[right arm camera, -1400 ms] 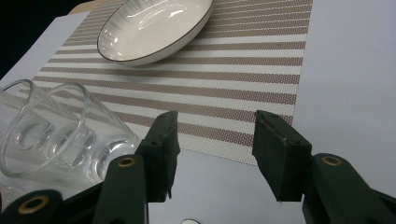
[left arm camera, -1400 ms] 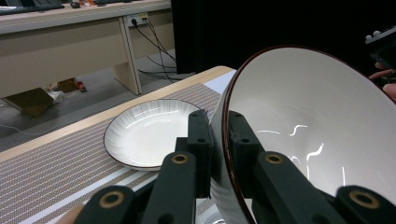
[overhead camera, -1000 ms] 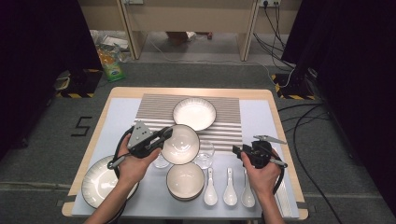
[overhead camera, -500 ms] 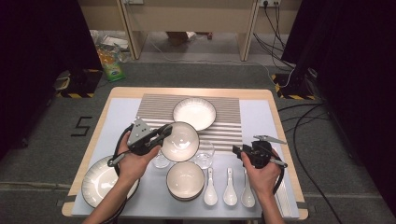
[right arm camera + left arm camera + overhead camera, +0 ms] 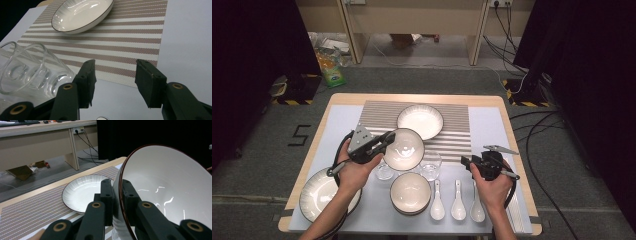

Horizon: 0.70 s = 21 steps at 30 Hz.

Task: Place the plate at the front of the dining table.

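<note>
The left gripper [image 5: 388,139] clamped the rim of a white bowl [image 5: 404,148], holding it tilted, apparently off the striped placemat [image 5: 457,135]; a white plate [image 5: 82,191] lay just beyond. The right gripper [image 5: 113,77] stood open and empty beside a glass tumbler [image 5: 27,70].

left gripper [image 5: 384,141]: black, grey three-cornered plate, black cable | fingers [image 5: 86,77]: matte black, brass-ringed screws

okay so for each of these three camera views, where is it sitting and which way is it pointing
High view: above the table's near edge, looking forward and down; both forearms enter from below.
Left gripper view: on the left gripper, along its fingers pinching the tilted white dark-rimmed bowl.
Right gripper view: on the right gripper, fingers apart, facing the striped placemat.
All share the shallow white ribbed plate.
</note>
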Each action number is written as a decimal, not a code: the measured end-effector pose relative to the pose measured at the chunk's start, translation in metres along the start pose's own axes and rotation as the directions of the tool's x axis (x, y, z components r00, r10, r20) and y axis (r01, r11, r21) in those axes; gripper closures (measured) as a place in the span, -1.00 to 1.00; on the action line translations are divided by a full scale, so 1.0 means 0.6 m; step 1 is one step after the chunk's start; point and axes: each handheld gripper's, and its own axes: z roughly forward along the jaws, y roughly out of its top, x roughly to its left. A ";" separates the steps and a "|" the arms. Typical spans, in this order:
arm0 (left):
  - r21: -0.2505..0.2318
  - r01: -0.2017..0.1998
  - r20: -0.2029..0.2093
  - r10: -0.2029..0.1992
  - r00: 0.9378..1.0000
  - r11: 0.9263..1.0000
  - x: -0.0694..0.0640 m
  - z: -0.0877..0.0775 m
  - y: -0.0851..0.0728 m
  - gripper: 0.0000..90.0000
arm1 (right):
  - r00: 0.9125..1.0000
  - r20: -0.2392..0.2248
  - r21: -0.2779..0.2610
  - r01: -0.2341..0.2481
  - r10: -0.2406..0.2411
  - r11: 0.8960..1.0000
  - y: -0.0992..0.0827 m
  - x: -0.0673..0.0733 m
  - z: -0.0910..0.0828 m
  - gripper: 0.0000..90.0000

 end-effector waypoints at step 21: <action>0.003 0.002 -0.005 -0.002 1.000 1.000 0.007 0.010 0.006 0.81 | 1.000 0.002 0.001 0.001 -0.001 1.000 -0.001 -0.001 -0.001 0.13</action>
